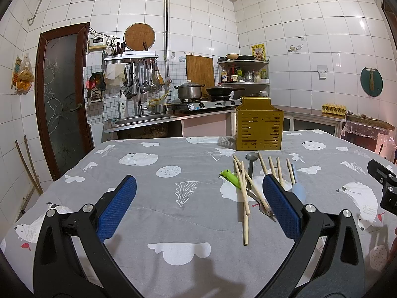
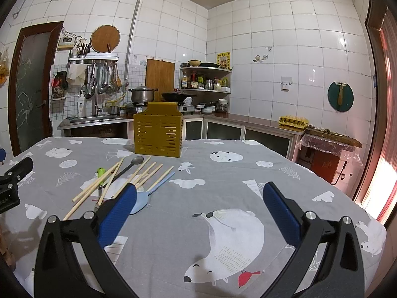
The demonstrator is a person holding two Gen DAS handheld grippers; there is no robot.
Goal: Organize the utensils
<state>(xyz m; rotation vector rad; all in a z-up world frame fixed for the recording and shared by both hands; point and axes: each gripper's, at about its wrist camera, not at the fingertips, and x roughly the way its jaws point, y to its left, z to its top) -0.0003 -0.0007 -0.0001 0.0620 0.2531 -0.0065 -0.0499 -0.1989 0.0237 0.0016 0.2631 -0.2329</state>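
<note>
Several wooden chopsticks, a metal spoon, a fork, a green-handled utensil and a light blue spoon lie in a loose pile on the grey tablecloth. A yellow slotted utensil holder stands upright behind them. My left gripper is open and empty, just left of the pile. In the right wrist view the pile of chopsticks, the blue spoon and the holder lie to the left of my right gripper, which is open and empty.
The table carries a grey cloth with white animal prints. Behind it are a sink, a stove with a pot and wok, and a corner shelf. An egg tray sits on the right counter.
</note>
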